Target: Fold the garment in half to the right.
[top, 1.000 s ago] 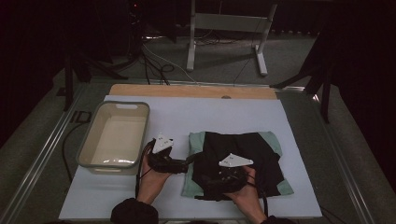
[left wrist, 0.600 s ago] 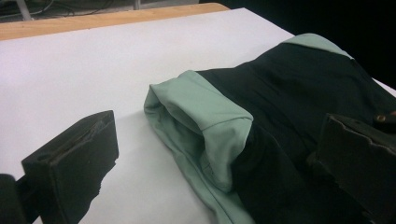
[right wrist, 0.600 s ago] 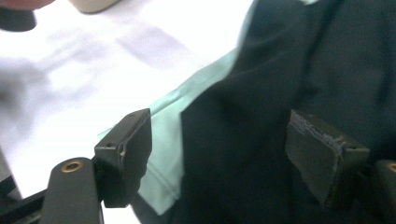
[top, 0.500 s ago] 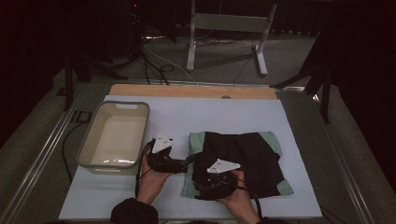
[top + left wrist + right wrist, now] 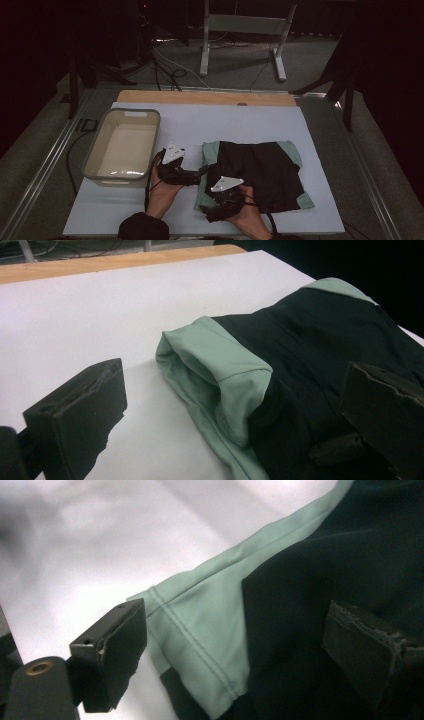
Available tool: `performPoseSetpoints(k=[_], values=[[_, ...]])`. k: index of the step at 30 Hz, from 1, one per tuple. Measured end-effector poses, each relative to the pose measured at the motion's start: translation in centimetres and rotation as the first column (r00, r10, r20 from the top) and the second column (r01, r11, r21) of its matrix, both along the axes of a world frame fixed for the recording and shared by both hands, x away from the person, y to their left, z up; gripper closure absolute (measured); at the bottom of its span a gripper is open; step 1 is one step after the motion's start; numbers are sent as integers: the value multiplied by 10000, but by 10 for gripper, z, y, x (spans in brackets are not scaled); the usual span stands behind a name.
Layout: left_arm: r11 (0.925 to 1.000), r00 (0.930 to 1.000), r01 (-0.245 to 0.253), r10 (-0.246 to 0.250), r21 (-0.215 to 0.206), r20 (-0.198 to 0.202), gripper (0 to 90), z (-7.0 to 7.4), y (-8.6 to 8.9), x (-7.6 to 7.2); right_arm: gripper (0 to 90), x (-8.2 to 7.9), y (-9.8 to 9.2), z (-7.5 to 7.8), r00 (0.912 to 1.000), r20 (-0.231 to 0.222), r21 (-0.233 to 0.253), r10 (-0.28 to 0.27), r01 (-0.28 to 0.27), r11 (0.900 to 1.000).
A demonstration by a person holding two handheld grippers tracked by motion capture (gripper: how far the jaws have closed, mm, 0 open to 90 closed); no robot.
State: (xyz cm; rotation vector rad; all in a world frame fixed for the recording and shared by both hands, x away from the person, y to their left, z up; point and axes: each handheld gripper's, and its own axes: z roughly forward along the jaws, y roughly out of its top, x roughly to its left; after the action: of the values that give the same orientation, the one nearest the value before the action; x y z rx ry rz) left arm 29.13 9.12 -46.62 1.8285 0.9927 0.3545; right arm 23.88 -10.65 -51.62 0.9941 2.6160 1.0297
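The garment (image 5: 260, 172) lay folded near the table's (image 5: 225, 120) front edge, right of the tub (image 5: 122, 145). Both grippers, left (image 5: 202, 171) and right (image 5: 209, 214), stood wide open, holding nothing, straddling its left hem. Risk: closing on one layer would undo the fold

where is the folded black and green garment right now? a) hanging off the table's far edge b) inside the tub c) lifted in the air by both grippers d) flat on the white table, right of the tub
d: the garment lies flat on the table, right of the empty tub, with both grippers' jaws open at its near-left edge.
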Motion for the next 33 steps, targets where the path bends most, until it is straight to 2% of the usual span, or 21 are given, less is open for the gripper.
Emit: performPoseSetpoints(k=[6, 11, 15, 19, 21, 24, 28, 31, 33], values=[[10000, 10000, -1, 1, -13, 16, 1, 0, 0, 0, 96, -2, 2, -3, 9998, 102, -190, 184, -182, 9997], [10000, 10000, 2, -2, -16, 20, 2, 0, 0, 0, 96, -4, 4, -4, 9988, 356, -503, 323, -305, 9983], [10000, 10000, -20, 20, -55, 24, 2, 1, 1, 0, 95, -5, 2, -2, 9987, 390, -475, 338, -319, 9984], [9999, 10000, -53, 53, -92, 16, 2, 1, 2, 0, 95, -8, 0, 1, 9959, 831, -670, 345, -289, 9973], [9999, 10000, -43, 44, -109, 31, 1, 2, 3, 0, 94, -10, -1, 1, 9933, 1117, -917, 310, -208, 9956], [9999, 10000, -54, 54, -139, 41, 1, 2, 3, 0, 89, -12, -3, 2, 9924, 1176, -968, 355, -241, 9950], [9999, 10000, -69, 70, -154, 40, 1, 2, 3, 0, 89, -14, -8, 5, 9939, 1081, -779, 235, -151, 9968], [9999, 10000, -42, 42, -128, 30, 1, 2, 2, 0, 88, -12, -11, 2, 9978, 636, -685, 166, -122, 9976], [9999, 10000, -31, 32, -116, 47, 2, 2, 2, 0, 88, -11, -10, -3, 9988, 404, -918, 279, -241, 9955]])
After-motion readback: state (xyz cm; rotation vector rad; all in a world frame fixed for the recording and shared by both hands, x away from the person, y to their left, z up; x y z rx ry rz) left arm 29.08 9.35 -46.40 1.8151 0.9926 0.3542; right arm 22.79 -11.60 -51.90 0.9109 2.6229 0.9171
